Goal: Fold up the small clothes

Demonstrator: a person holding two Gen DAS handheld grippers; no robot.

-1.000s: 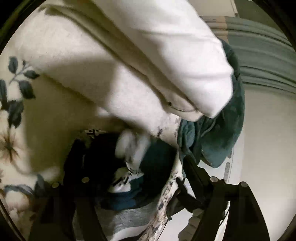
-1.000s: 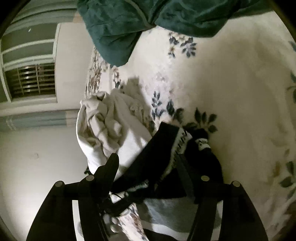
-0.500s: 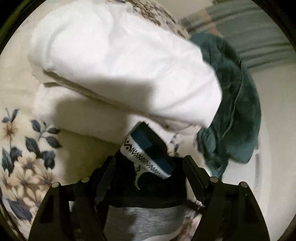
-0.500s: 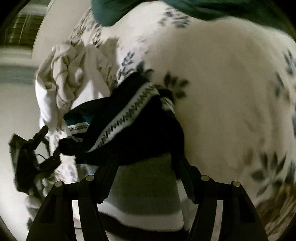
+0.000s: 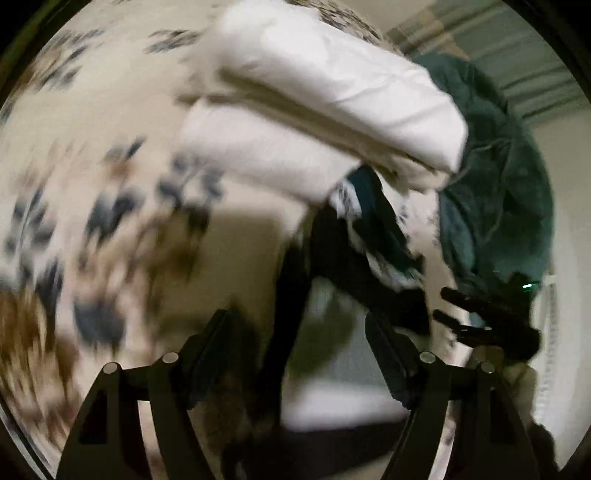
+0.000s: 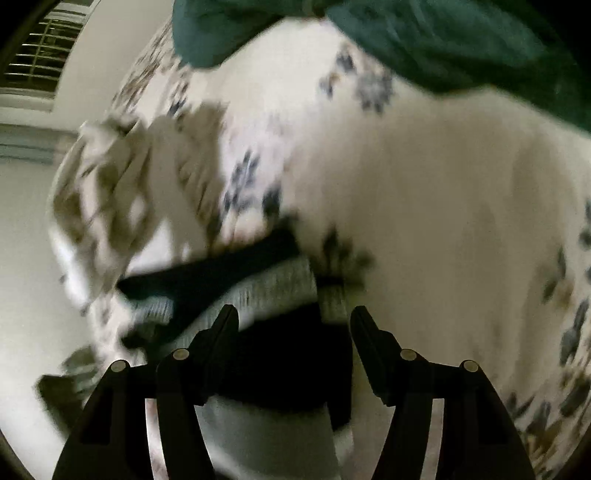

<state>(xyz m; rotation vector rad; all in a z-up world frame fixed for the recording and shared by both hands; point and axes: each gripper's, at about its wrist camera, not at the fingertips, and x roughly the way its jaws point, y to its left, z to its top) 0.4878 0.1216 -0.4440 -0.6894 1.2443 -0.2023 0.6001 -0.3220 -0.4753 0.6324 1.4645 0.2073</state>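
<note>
A small dark garment with black, grey and white bands and a patterned waistband (image 5: pixel 362 258) lies on the floral bedspread (image 5: pixel 92 184). In the left wrist view it runs between the fingers of my left gripper (image 5: pixel 299 332), whose jaws stand wide apart. In the right wrist view the garment (image 6: pixel 258 295) lies between and ahead of my right gripper (image 6: pixel 293 325), whose jaws also stand apart. My right gripper shows at the right of the left wrist view (image 5: pixel 491 325). Both views are blurred by motion.
Two stacked white pillows (image 5: pixel 332 103) lie beyond the garment. A teal blanket (image 5: pixel 498 192) lies by them and shows in the right wrist view (image 6: pixel 406 33). A crumpled white cloth pile (image 6: pixel 122 192) sits at the bed's left edge, near a wall and window (image 6: pixel 33 62).
Both grippers have swung across the bed and both views have blurred. The garment has gone from bunched between the fingers to lower and flatter. The right gripper has come into the left wrist view.
</note>
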